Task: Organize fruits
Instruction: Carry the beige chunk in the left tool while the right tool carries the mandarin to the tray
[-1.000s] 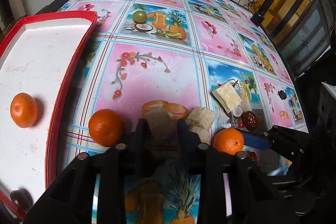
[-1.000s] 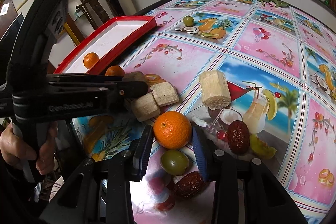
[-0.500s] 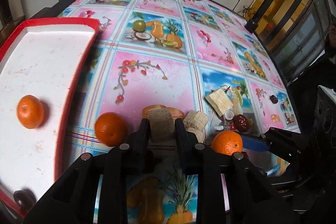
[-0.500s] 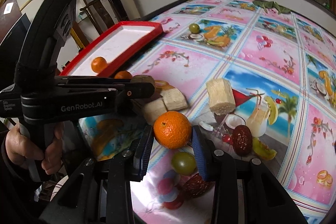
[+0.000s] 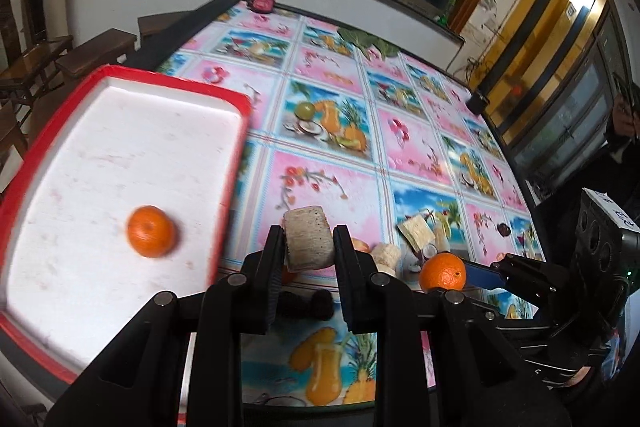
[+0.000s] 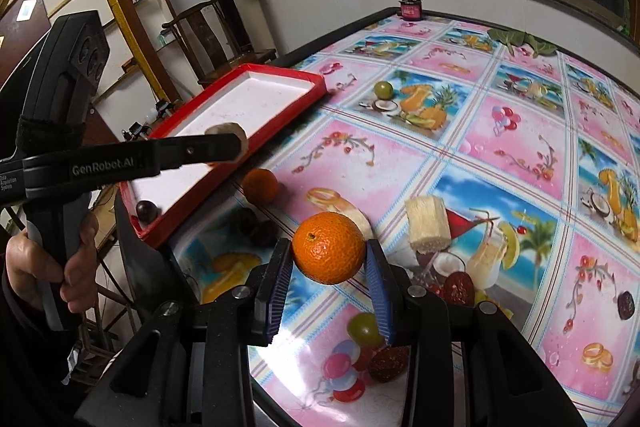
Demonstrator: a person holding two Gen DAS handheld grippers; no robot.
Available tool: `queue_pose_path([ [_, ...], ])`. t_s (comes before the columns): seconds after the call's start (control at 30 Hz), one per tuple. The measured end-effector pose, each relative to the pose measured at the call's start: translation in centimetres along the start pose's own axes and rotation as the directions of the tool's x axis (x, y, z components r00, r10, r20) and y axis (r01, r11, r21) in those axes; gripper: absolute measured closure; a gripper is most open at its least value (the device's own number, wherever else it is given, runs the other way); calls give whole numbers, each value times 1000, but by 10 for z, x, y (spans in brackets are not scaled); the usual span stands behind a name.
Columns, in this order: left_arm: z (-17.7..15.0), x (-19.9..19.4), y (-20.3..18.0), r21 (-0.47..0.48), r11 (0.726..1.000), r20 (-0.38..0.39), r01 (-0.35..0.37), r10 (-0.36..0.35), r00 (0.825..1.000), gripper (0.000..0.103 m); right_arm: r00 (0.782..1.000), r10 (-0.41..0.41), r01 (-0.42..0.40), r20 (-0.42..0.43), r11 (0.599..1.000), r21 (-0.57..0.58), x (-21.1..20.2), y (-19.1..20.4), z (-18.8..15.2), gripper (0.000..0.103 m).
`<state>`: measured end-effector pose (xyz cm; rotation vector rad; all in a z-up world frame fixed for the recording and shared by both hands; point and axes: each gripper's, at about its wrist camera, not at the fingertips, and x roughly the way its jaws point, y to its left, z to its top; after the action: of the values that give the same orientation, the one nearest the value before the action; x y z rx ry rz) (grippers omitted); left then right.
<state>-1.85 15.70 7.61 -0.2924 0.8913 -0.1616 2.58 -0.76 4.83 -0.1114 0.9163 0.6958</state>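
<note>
My left gripper [image 5: 309, 247] is shut on a pale sugarcane chunk [image 5: 308, 242], lifted above the table near the right rim of the red tray [image 5: 36, 131]. One orange [image 5: 151, 231] lies in the tray. My right gripper [image 6: 329, 259] is shut on an orange [image 6: 328, 247], held above the table's near edge. From the right wrist view the left gripper [image 6: 230, 145] with its chunk [image 6: 228, 129] hovers over the tray [image 6: 280, 111]. A second loose orange [image 6: 260, 185] lies beside the tray.
Another sugarcane chunk [image 6: 426, 224], dark dates [image 6: 459, 287], a green grape [image 6: 365, 325] and two dark fruits [image 6: 256, 227] lie on the patterned tablecloth. A dark fruit [image 6: 146, 209] sits in the tray's near corner. A small red jar [image 6: 411, 7] stands at the far edge.
Both grippers have risen off the table with their loads. The left one has carried the sugarcane chunk left, toward the tray. The right one has lifted the orange.
</note>
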Motion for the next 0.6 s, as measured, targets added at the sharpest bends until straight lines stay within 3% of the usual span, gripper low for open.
queue_pose_path([
  [0.6, 5, -36, 53, -85, 995, 84, -55, 62, 995, 81, 996, 91, -90, 6, 992, -89, 1, 48, 54, 66],
])
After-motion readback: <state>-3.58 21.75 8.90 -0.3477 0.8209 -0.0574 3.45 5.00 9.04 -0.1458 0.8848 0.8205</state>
